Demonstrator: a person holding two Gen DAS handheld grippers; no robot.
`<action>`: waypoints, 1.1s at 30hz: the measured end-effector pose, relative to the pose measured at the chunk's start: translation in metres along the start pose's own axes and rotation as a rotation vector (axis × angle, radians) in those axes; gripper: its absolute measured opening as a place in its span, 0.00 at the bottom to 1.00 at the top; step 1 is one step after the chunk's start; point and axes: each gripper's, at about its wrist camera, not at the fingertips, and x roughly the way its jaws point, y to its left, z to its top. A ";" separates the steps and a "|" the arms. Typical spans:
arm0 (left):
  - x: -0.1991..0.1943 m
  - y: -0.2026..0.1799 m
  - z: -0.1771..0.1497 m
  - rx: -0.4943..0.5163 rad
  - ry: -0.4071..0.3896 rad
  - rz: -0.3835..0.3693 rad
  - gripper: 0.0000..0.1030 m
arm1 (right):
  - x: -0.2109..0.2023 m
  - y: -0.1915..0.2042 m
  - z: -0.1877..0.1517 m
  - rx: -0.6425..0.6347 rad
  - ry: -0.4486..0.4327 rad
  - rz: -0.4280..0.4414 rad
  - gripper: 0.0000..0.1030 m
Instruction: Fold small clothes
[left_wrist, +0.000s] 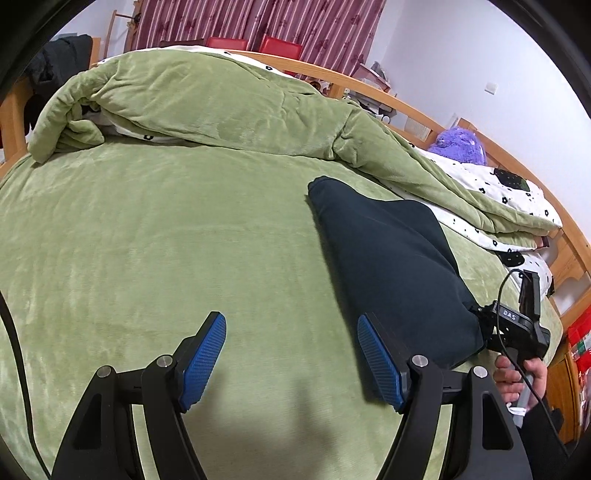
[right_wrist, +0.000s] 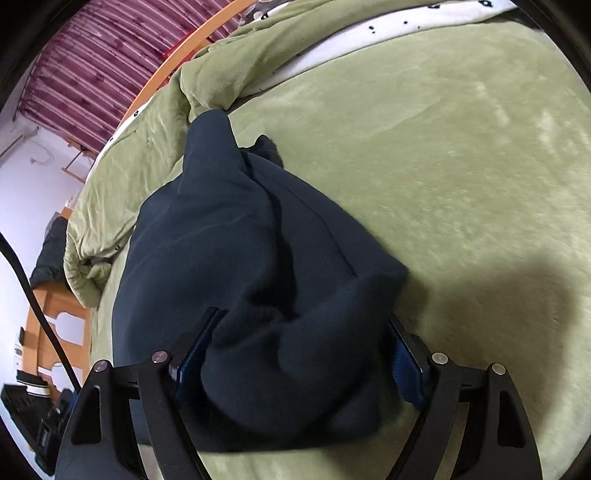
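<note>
Between right gripper (right_wrist: 299, 354) jaws: bunched dark navy garment (right_wrist: 258, 258), jaws apart, grip unclear. Left gripper (left_wrist: 291, 358) jaws apart, only green blanket (left_wrist: 147, 240) between.

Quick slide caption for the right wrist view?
Right gripper straddles bunched dark navy garment on green bedspread.

Soft cloth on a wooden bed, hard matt tools above it.

The sheet (left_wrist: 166, 240) is plush green fleece with a short, brushed nap; the duvet (left_wrist: 207, 99) heaped along the bed's far edge is the same fleece, backed in smooth white printed cotton. The garment (right_wrist: 236, 266) is dark matt knit, thick and slightly fuzzy. The bed frame (left_wrist: 424, 110) is smooth pale varnished wood. The left gripper (left_wrist: 291, 354) has matt black plastic arms, dull metal pins and blue ribbed rubbery pads (left_wrist: 205, 354). The curtain (left_wrist: 258, 22) is striped cloth.
</note>
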 end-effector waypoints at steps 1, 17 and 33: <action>-0.001 0.003 0.000 -0.005 -0.001 0.001 0.70 | 0.004 0.003 0.002 0.000 0.009 0.021 0.67; -0.042 0.046 0.001 -0.060 -0.052 0.066 0.70 | -0.073 0.158 -0.011 -0.302 -0.180 -0.012 0.26; -0.086 0.100 0.000 -0.126 -0.124 0.104 0.70 | -0.078 0.381 -0.041 -0.455 -0.227 -0.037 0.24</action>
